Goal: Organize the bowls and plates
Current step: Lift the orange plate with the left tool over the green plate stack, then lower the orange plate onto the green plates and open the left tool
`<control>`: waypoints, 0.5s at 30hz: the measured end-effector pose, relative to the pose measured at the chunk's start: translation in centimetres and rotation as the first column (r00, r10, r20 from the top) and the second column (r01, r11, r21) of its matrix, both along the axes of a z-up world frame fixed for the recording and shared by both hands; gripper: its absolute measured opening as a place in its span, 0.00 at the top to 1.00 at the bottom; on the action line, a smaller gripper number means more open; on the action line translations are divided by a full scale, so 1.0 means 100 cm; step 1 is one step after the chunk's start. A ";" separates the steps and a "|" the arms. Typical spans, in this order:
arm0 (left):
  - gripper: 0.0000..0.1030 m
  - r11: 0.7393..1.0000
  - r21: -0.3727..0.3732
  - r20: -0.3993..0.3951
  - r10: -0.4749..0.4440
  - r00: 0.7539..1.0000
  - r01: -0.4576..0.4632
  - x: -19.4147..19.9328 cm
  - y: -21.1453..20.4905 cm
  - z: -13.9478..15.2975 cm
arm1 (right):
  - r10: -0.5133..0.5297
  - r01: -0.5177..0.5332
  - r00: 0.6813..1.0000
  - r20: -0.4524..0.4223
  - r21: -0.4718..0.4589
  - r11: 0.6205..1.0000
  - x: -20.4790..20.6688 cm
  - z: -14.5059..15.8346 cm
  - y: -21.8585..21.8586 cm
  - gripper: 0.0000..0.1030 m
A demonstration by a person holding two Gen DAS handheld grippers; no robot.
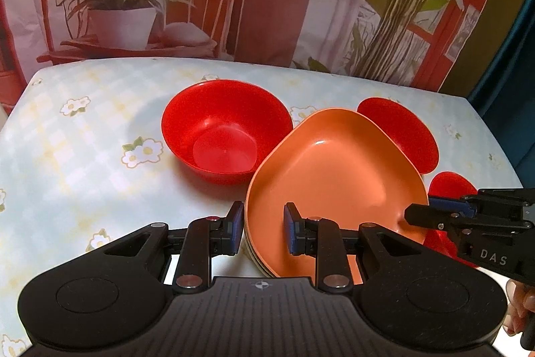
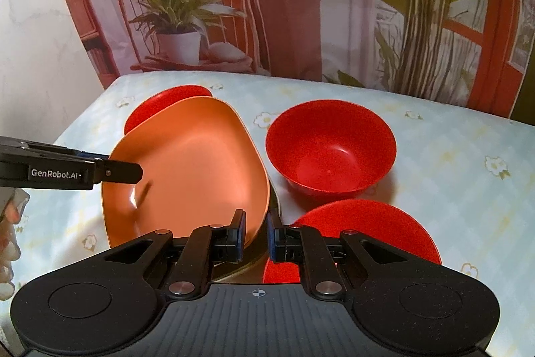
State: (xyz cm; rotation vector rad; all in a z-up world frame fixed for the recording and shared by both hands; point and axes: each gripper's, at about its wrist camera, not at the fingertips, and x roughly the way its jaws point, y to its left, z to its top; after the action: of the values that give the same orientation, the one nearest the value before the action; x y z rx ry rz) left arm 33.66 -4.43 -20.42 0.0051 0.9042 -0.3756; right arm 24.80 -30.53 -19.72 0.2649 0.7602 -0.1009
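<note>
On floral table (image 1: 67,163) | left gripper (image 1: 263,230) pinching orange plates (image 1: 334,176) | right gripper (image 2: 256,235) pinching rim

Both wrist views close, angled down from opposite sides; share orange plate (image 1: 334,169), red bowls, backdrop.

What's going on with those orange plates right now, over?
Both grippers, left gripper and right gripper, clamped on opposite rims of the orange plate stack. Three red bowls crowd around it.

Orange plate (image 1: 334,169); 3 red bowls (image 2: 329,146); pale daisy-print tablecloth (image 1: 83,156)
</note>
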 end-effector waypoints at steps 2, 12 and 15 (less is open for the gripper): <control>0.74 1.000 0.007 -0.003 0.003 1.000 -0.003 0.000 0.000 -0.002 | 0.000 0.000 1.000 0.002 0.003 1.000 0.000 0.000 -0.001 0.87; 0.74 0.999 0.025 -0.004 0.039 0.999 -0.039 0.005 0.008 -0.008 | 0.013 -0.012 1.000 0.004 -0.038 0.999 0.001 0.005 0.001 0.79; 0.74 0.999 0.023 -0.004 0.046 0.999 -0.046 0.005 0.009 -0.008 | 0.012 -0.011 1.000 0.008 -0.046 0.999 0.000 0.006 0.000 0.79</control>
State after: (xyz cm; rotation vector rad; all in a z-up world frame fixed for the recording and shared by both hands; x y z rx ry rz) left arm 34.19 -3.55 -21.27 0.0041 0.9113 -0.3223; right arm 24.84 -30.56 -19.11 0.2167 0.7501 -0.1063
